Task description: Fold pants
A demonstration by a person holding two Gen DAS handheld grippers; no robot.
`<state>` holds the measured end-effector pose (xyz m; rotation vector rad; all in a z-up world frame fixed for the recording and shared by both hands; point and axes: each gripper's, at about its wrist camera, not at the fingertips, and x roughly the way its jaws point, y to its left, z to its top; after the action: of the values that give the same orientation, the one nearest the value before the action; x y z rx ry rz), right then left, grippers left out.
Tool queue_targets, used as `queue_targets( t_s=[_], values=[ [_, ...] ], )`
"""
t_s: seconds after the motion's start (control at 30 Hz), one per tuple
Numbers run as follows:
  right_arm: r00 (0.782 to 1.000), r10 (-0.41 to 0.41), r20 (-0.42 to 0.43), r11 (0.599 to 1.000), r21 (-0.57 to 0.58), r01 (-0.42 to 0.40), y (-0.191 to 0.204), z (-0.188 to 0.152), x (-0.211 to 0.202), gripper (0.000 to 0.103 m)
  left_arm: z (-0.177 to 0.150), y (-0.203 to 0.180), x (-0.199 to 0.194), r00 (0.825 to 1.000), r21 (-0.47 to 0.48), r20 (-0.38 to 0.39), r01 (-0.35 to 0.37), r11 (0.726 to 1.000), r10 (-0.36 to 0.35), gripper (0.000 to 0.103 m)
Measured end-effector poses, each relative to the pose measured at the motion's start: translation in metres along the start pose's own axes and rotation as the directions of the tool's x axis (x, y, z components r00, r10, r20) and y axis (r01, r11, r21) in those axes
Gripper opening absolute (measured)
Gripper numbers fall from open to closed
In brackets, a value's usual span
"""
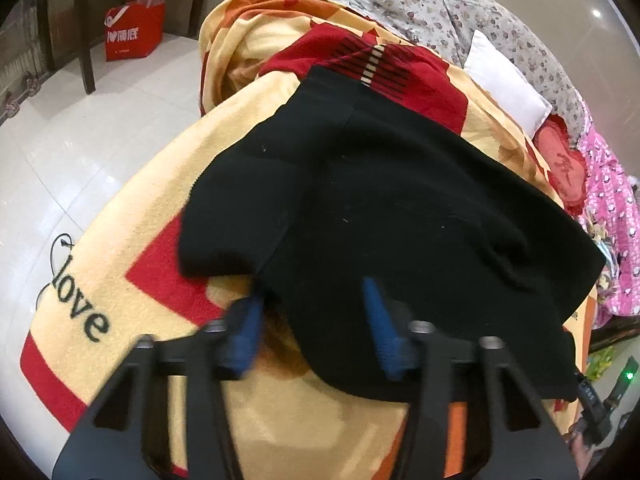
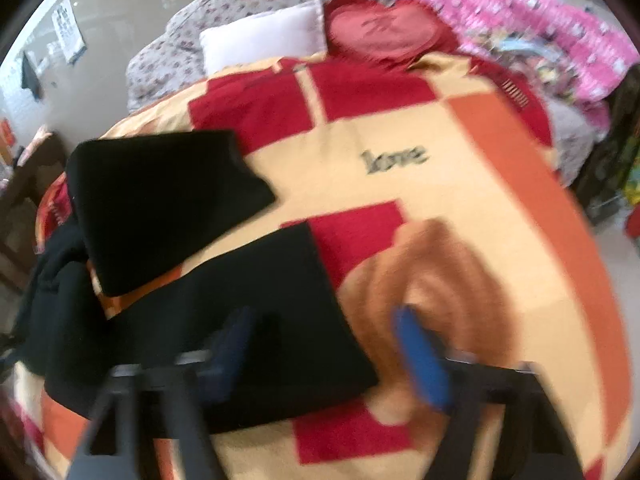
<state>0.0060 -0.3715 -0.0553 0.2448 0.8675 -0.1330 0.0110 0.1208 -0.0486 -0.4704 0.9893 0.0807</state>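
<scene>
A: Pants (image 1: pixel 380 208): black, spread on the patterned blanket (image 1: pixel 132 216), legs apart.
B: Left gripper (image 1: pixel 316 320): fingers parted astride the hem, not pinching. Right gripper (image 2: pixel 320 344): likewise, blurred.
A: Risk: closing shallow may snag blanket too.

My 2 cameras sit behind my fingers (image 1: pixel 372 300), tilted steeply down, close over the bed (image 1: pixel 132 216). Both share the black pants (image 1: pixel 400 208) ahead of my fingers and the white pillow (image 2: pixel 260 36) beyond.
</scene>
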Motion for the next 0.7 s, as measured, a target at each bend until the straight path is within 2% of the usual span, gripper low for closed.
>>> queue_targets(
  t_s=[0.03,0.07,0.17,0.23,0.37,0.47,0.57,0.63,0.7],
  values=[
    [0.998,0.057,-0.007,0.998,0.018,-0.057,-0.001,-0.001,0.002,0.020,0.000,0.000,0.000,1.000,0.001,-0.004,0.006,1.000,-0.006,0.022],
    [0.996,0.093,-0.013,0.995,0.031,-0.092,-0.001,-0.002,0.003,0.018,-0.001,0.000,0.001,0.999,0.001,-0.018,0.030,1.000,-0.030,0.014],
    [0.994,0.108,0.015,0.994,-0.011,-0.108,0.008,-0.004,-0.011,0.008,-0.001,-0.004,-0.010,0.999,0.023,-0.005,0.043,0.999,-0.043,0.012],
    [0.990,0.133,0.045,0.991,-0.017,-0.132,0.010,-0.001,-0.026,0.007,0.000,-0.004,-0.021,0.997,0.039,0.003,0.073,0.997,-0.074,0.011],
    [0.987,0.116,0.110,0.993,-0.040,-0.112,0.004,0.005,-0.060,0.002,0.003,-0.001,-0.040,0.995,0.060,0.013,0.099,0.993,-0.100,0.011],
    [0.989,0.066,0.133,0.997,-0.038,-0.062,-0.004,0.006,-0.072,0.002,0.001,0.007,-0.048,0.994,0.071,0.001,0.107,0.992,-0.107,0.011],
    [0.994,0.048,0.095,0.999,-0.019,-0.046,-0.014,0.002,-0.060,0.002,-0.003,0.015,-0.038,0.997,0.066,-0.027,0.070,0.995,-0.068,0.011],
    [0.994,0.079,0.078,0.997,0.014,-0.081,-0.017,-0.001,-0.051,0.002,-0.007,0.020,-0.028,0.998,0.055,-0.051,0.045,0.997,-0.042,0.011],
    [0.994,0.105,0.011,0.994,0.025,-0.105,-0.015,-0.004,-0.036,0.006,-0.010,0.023,-0.021,0.998,0.050,-0.053,0.031,0.998,-0.029,0.011]
  ],
)
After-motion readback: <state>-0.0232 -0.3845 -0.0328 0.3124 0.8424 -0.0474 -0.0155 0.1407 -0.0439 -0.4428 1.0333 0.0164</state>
